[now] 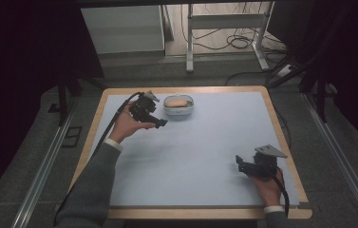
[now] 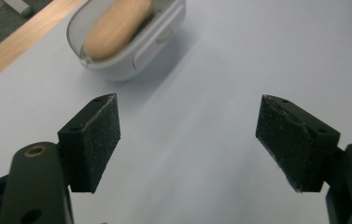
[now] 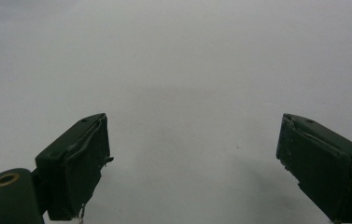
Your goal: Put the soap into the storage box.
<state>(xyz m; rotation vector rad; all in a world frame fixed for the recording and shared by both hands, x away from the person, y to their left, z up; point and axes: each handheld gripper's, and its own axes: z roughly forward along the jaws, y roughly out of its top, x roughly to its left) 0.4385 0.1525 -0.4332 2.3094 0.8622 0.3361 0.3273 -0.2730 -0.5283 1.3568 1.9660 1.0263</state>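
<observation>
Pale blue matting covers the table point(image 1: 200, 156), which is framed by a light wooden edge and surrounded by dark grey flooring; a white frame and loose cables are seen on the floor beyond the far edge. Near the far edge of the table, slightly left of centre, a small oval container point(image 1: 178, 106) of light grey material is placed. One tan, elongated, rounded item point(image 1: 178, 102), resembling a bread roll, is held inside the container and takes up most of its interior. In the left gripper view the container point(image 2: 136, 56) is seen ahead and to the upper left, with the tan item point(image 2: 117, 25) lying lengthwise within its rim; a rounded tab is visible on the container's side wall. The left tongs point(image 1: 160, 122) are held in the person's left hand just beside the container, on its left, without contact. Their jaws are spread wide, and bare blue surface is seen between them in the left gripper view point(image 2: 187, 140). The right tongs point(image 1: 240, 163) are held in the person's right hand near the right front corner of the table, well apart from the container. Their jaws are likewise spread wide in the right gripper view point(image 3: 192, 163), with nothing gripped and plain matting beneath.
</observation>
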